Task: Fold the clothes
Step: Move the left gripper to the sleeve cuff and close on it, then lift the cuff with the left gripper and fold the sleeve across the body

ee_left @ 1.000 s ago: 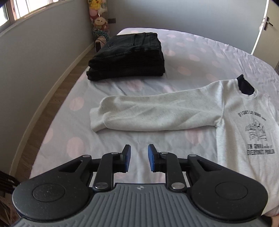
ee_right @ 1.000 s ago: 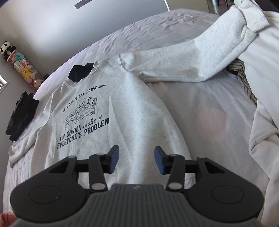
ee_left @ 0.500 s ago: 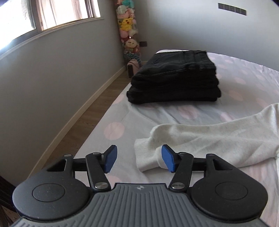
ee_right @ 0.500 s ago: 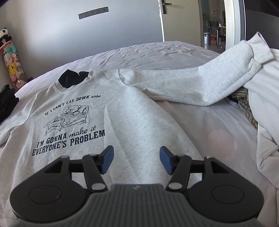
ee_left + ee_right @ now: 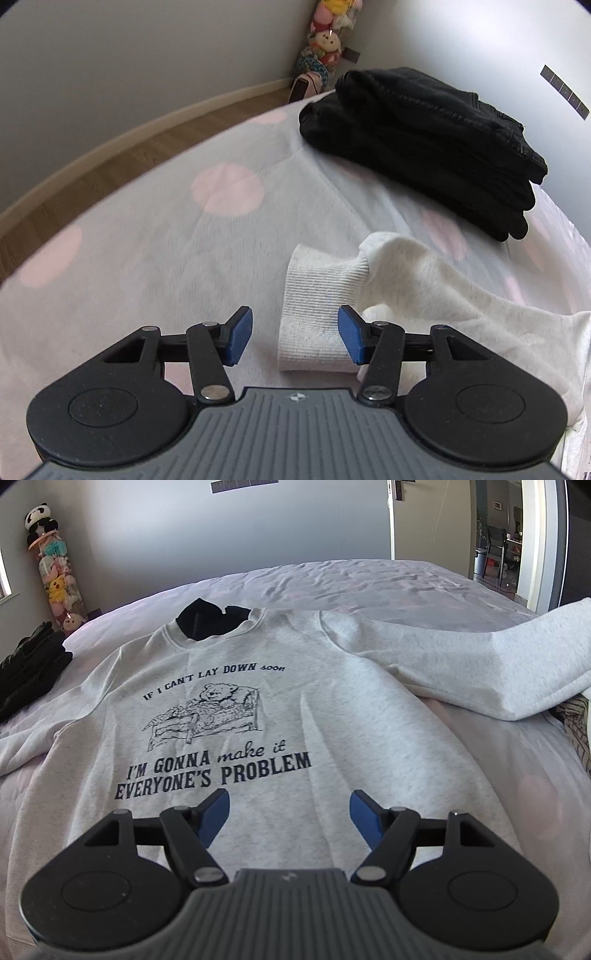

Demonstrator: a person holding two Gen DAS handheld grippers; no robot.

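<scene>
A light grey sweatshirt with a bear print and dark lettering lies face up on the bed. In the left wrist view its ribbed sleeve cuff lies between the blue pads of my left gripper, which is open and low over the bed. My right gripper is open just above the sweatshirt's lower front, below the lettering. The other sleeve stretches to the right and rises onto a pile there.
A stack of folded black clothes sits on the bed beyond the cuff, also seen at the left edge as black clothes. The bedsheet has pink dots. Wooden floor and wall lie left. Stuffed toys stand in the corner.
My left gripper has dropped down and forward to the sleeve end, and its jaws now straddle the cuff. My right gripper has opened wider and sunk lower toward the sweatshirt's front.
</scene>
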